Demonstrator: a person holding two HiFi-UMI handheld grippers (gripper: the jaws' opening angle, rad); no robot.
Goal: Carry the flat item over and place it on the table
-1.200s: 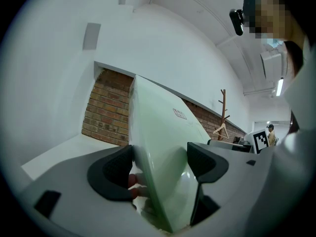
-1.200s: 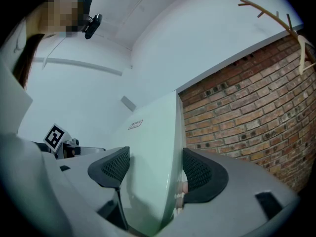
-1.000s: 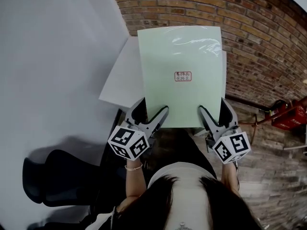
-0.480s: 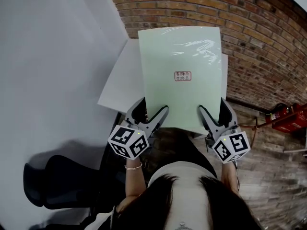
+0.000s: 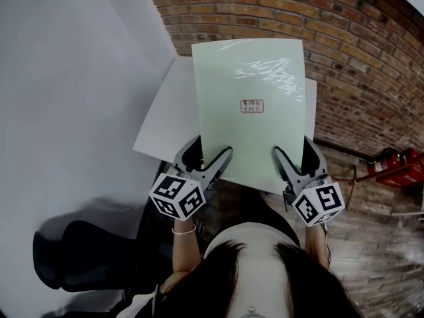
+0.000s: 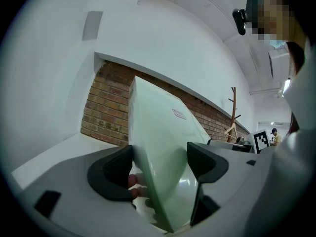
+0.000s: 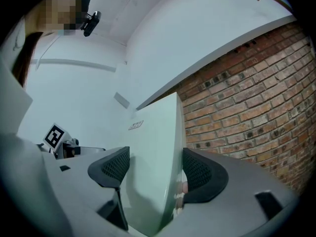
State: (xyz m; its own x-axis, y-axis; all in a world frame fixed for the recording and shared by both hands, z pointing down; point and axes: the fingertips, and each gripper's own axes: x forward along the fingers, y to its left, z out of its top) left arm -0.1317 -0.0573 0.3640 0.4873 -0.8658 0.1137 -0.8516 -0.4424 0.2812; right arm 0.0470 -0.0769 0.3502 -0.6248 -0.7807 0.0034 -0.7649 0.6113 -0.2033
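Head view, your left hand-held gripper (image 5: 207,150) and right hand-held gripper (image 5: 292,146) both clamp near edge of green sheet (image 5: 250,78), above table (image 5: 164,114).

White table (image 5: 162,128): a pale, flat top seen as one projecting corner in the head view, and as a bare ledge running up to the brick wall (image 5: 371,65) in the left gripper view. Plank floor (image 5: 377,264), lower right, carries red fire extinguishers (image 5: 395,169) near the wall's foot; a dark chair (image 5: 79,257) stands lower left.
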